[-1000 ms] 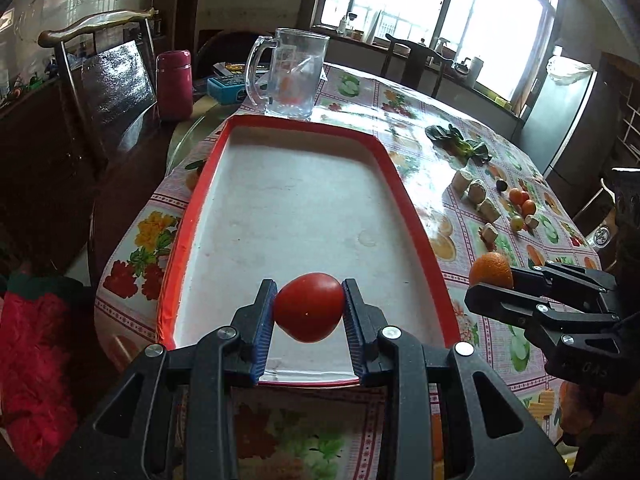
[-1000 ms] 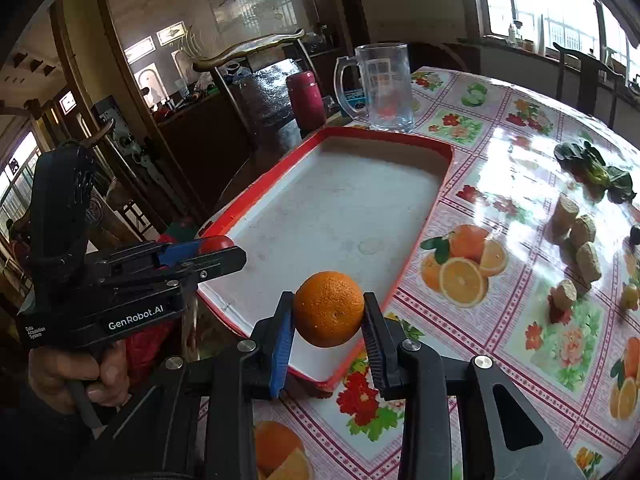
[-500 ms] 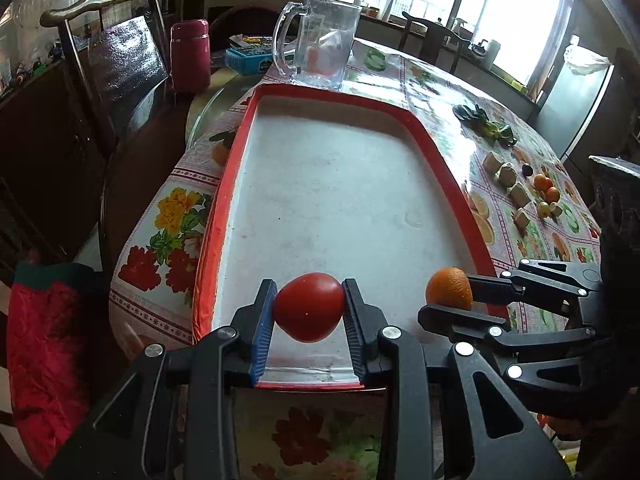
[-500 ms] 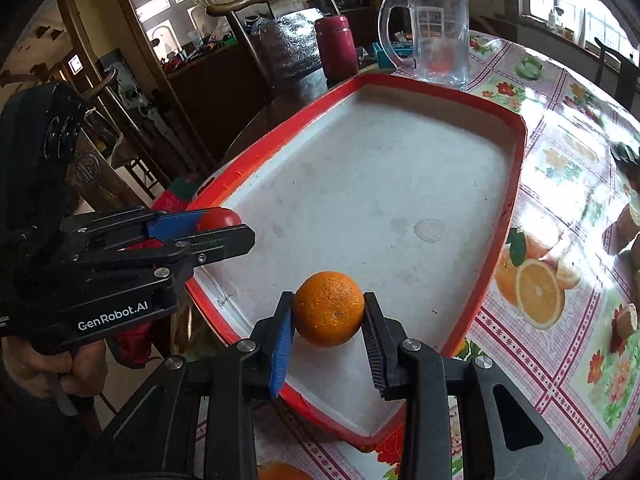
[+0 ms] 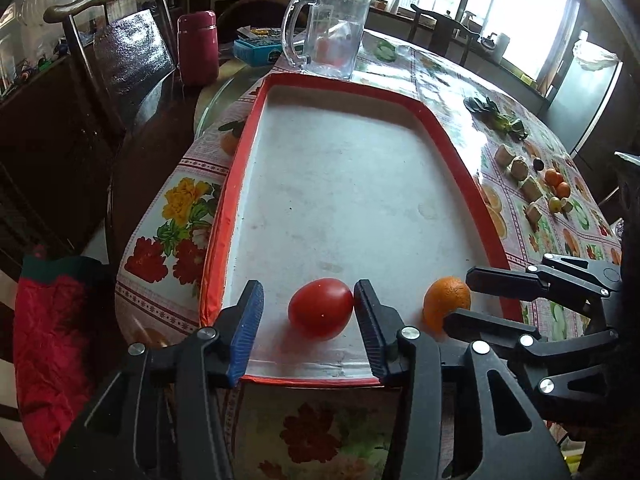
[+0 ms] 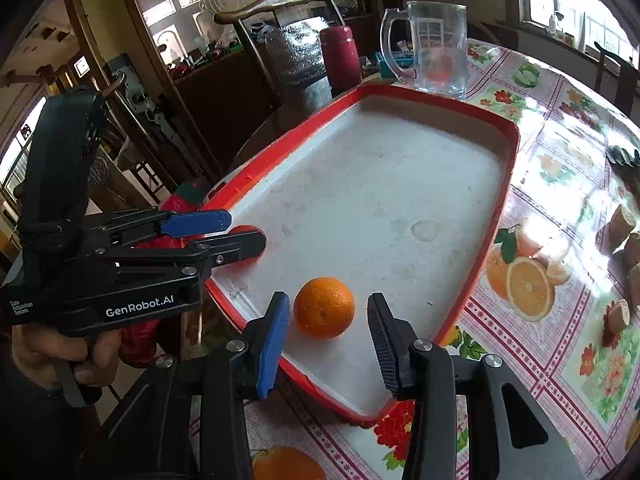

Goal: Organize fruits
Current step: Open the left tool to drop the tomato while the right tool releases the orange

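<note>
While both tongs (image 5: 308, 312) (image 6: 328, 320) gape, tomato (image 5: 321, 308) and orange (image 6: 324, 307) on red-rimmed tray (image 5: 448, 136), floral tablecloth (image 6: 560, 320) beneath.

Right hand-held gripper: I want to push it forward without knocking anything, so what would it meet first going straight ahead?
The orange, probably. It sits on the tray just ahead of the open right hand-held gripper, between its fingers, seemingly touching neither.
</note>
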A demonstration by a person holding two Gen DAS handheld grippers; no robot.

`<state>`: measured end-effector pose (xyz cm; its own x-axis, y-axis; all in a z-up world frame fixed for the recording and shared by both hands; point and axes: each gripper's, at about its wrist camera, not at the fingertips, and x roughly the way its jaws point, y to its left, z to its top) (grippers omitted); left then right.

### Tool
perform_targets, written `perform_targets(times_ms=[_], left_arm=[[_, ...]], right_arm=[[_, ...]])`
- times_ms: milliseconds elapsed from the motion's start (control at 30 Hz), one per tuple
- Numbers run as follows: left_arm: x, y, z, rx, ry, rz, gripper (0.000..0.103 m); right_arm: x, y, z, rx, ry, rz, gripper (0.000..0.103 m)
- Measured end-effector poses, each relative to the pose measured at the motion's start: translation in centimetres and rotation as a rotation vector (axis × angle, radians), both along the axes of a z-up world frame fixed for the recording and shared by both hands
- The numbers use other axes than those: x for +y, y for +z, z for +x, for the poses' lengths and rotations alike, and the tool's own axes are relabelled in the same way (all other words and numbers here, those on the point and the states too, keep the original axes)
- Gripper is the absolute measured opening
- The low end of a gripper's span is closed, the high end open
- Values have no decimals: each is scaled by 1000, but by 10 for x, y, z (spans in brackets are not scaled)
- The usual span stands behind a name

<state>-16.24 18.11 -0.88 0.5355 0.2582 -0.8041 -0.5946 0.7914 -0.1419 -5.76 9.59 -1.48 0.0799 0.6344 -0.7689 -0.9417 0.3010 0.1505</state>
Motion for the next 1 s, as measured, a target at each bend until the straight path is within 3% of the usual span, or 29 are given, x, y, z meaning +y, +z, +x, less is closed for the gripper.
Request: perform_targets(times_ms=[400, 1000], left_arm=[[-33, 21, 21, -38, -67, 14, 45], [-118, 27, 98, -38, -281, 14, 45]], right_arm=[[-79, 18, 28, -3, -151, 64, 43], [-193, 16, 104, 7, -456, 105, 43]])
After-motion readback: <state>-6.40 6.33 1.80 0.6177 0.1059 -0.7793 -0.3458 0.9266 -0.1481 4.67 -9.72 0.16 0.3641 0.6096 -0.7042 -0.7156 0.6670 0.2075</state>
